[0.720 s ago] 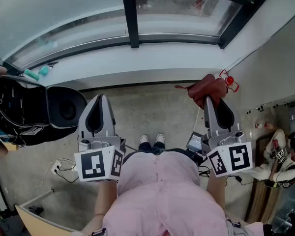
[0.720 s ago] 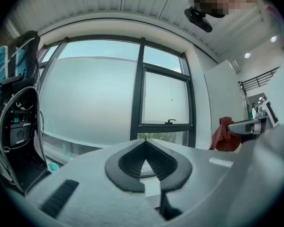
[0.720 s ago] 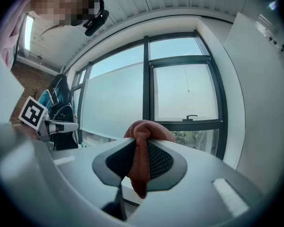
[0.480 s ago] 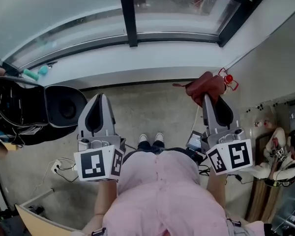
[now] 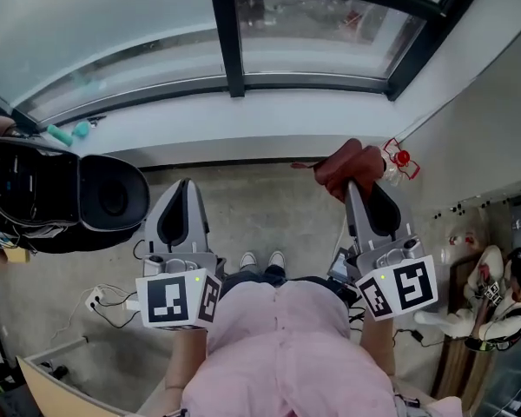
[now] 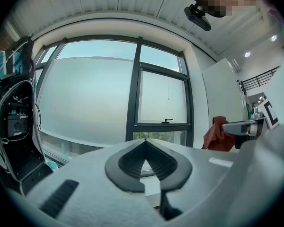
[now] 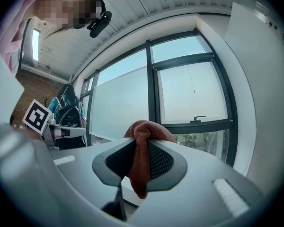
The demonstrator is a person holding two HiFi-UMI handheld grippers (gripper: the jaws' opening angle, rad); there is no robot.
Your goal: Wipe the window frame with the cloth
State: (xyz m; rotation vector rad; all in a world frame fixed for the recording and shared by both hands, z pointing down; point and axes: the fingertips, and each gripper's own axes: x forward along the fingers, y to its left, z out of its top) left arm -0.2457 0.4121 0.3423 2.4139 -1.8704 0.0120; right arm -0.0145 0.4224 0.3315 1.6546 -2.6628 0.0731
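A rust-red cloth (image 5: pixel 347 167) is bunched at the tip of my right gripper (image 5: pixel 354 183), whose jaws are shut on it; in the right gripper view the cloth (image 7: pixel 141 152) hangs down between the pads. That gripper is held above the floor, short of the white sill (image 5: pixel 243 127) and the dark window frame (image 5: pixel 233 35). The frame (image 7: pixel 152 86) stands ahead with a handle on its lower bar. My left gripper (image 5: pixel 185 186) is shut and holds nothing; its pads (image 6: pixel 128 163) meet at the tip. The cloth (image 6: pixel 217 135) also shows at the right of the left gripper view.
An open black backpack (image 5: pixel 43 194) stands at the left by the sill, with teal items (image 5: pixel 66 131) on the sill beside it. A red-capped object (image 5: pixel 400 157) hangs near the right wall. Cables (image 5: pixel 104 301) lie on the floor at lower left.
My right gripper with the cloth has shifted a little left and forward toward the sill. The left gripper has barely moved.
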